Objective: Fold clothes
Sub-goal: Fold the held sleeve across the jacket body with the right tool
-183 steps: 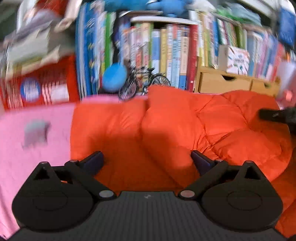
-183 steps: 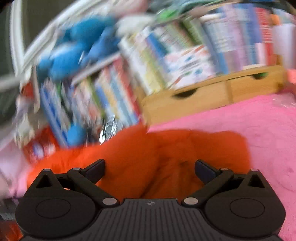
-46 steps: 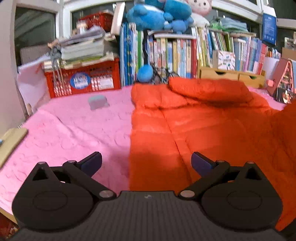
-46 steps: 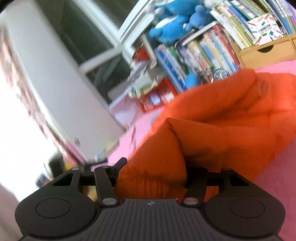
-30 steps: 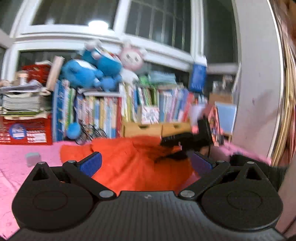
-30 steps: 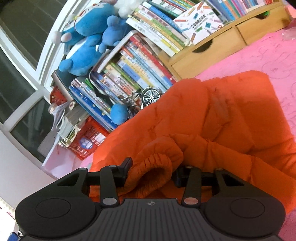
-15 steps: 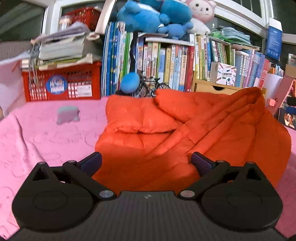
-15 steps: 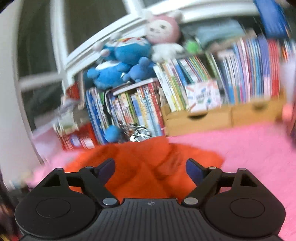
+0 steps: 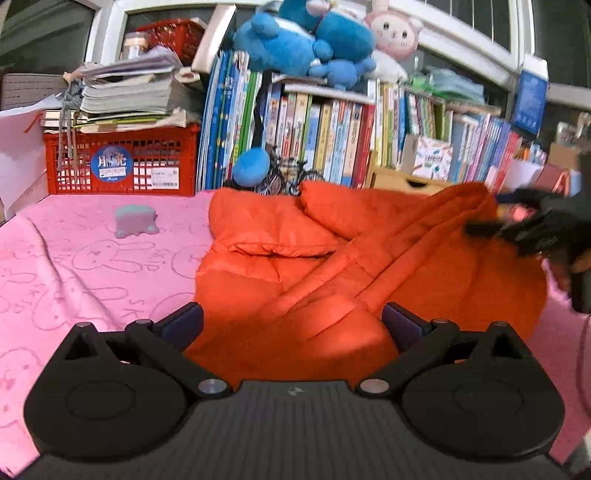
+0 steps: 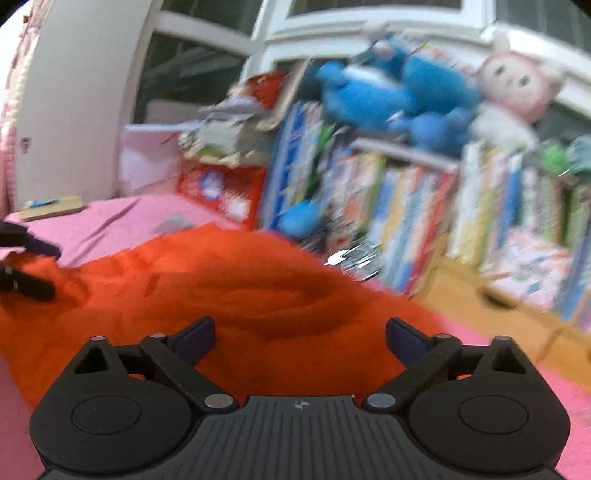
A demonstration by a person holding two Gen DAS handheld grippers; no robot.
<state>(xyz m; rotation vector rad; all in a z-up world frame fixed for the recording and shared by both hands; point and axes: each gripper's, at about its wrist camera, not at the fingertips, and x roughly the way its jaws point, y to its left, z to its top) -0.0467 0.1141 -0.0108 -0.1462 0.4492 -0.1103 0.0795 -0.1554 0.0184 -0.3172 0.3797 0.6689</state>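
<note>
Puffy orange quilted jacket (image 9: pixel 332 266) lying crumpled on the pink cloth-covered surface (image 9: pixel 92 266) printed with rabbit outlines, spread from mid-surface toward the right edge, its upper end close to the back edge below the row of upright books (image 9: pixel 325 136). One padded flap folded over near the back, long creases running diagonally across the body.

Left gripper (image 9: pixel 291 325) low over the near hem of the jacket, jaws spread wide, nothing between the pads, dark blue fingertips (image 9: pixel 183 323) clear of the fabric.

Right gripper (image 10: pixel 300 338) above the jacket's far right side, jaws wide apart and gripping nothing, having just eased slightly narrower after letting go; orange fabric below but not pinched. Seen blurred at the right edge of the left wrist view (image 9: pixel 532 229), just beside the jacket's raised ridge; contact there impossible to tell.

Small grey soft lump (image 9: pixel 135 220) alone on the pink cloth toward the back left, well apart from the jacket. Red plastic crate (image 9: pixel 122 162) at the back left corner, stacked papers on top. Blue plush toys (image 9: pixel 303 40) and pink plush doll (image 9: pixel 393 31) atop the books. Right wrist view heavily blurred.
</note>
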